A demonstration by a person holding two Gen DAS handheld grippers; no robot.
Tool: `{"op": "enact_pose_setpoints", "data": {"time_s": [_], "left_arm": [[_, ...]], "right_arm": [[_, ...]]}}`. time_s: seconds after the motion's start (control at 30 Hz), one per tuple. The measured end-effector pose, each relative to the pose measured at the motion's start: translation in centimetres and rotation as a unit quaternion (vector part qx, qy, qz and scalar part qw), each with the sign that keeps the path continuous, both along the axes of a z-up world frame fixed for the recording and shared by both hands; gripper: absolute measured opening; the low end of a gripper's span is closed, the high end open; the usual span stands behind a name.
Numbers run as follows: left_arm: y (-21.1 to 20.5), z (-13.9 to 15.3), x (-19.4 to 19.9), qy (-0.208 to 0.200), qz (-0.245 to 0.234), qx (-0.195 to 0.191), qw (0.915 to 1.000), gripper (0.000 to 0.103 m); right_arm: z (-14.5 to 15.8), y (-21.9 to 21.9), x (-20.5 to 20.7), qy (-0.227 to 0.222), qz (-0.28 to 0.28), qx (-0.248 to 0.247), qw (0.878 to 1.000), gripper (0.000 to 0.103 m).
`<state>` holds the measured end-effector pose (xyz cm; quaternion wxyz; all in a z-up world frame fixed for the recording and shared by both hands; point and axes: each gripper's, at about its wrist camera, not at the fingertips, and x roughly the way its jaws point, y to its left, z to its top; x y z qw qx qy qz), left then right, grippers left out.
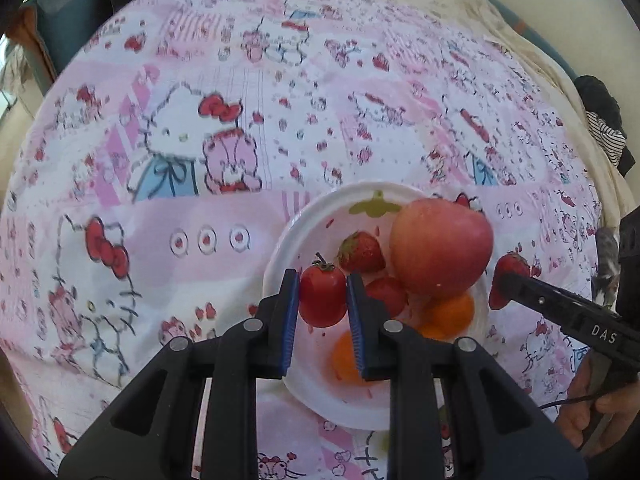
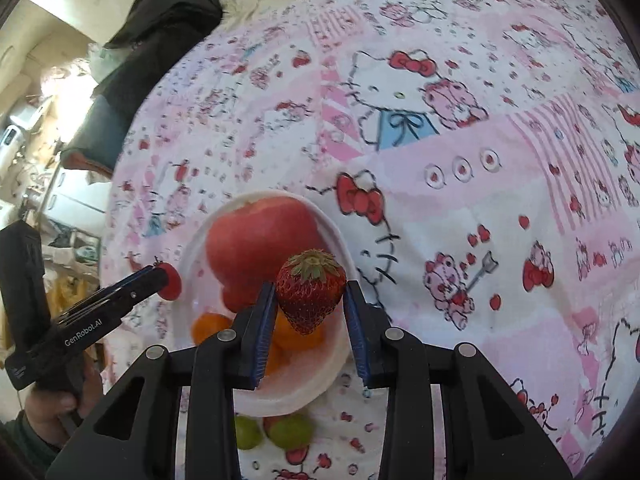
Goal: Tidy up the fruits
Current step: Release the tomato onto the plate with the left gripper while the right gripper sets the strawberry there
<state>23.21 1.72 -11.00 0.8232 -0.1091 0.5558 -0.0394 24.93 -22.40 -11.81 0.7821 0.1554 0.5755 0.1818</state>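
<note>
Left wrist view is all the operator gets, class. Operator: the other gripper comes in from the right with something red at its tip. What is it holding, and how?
Observer: A strawberry, pinched between the right gripper fingers, green cap up.
Operator: Anything lying off the plate that I miss?
Observer: Yes, two green grapes on the cloth by the near rim of the plate.
Operator: How does my own gripper look from there?
Observer: The left gripper sits beside the plate's left edge, gripping a cherry tomato.

Black tongs (image 1: 322, 300), blue ribbed pads (image 1: 289, 320), silver round screws (image 1: 253, 325).
</note>
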Motion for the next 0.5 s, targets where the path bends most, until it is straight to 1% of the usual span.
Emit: {"op": "enact_pose_setpoints", "data": {"time_s": [0.1,0.27,0.33,0.43,0.5], "left_arm": [[0.0,-0.5,0.0,0.006,0.0,-0.008,0.9999,0.02],[0.5,-1.0,0.0,0.008,0.006,-0.002,1.0,0.021],[0.7,-1.3,-0.1,0.011,0.008,-0.001,0.9999,0.021],[0.3,-1.7,0.0,0.018,-0.003,-0.002,0.9998,0.021],[0.2,-1.8,0.0,0.015,-0.005,0.001,0.9999,0.021]], "right_arm": [[-0.3,0.0,0.2,-0.002,0.001,-0.011,1.0,0.036],[-1.0,0.5,0.5,0.003,0.007,-0.015,1.0,0.036],[-1.2,0.6,0.4,0.004,0.012,-0.026,1.0,0.036],[-1.5,0.8,0.4,0.005,0.014,-0.041,0.999,0.036],[-1.7,0.9,0.5,0.007,0.014,-0.042,0.999,0.036]]}}
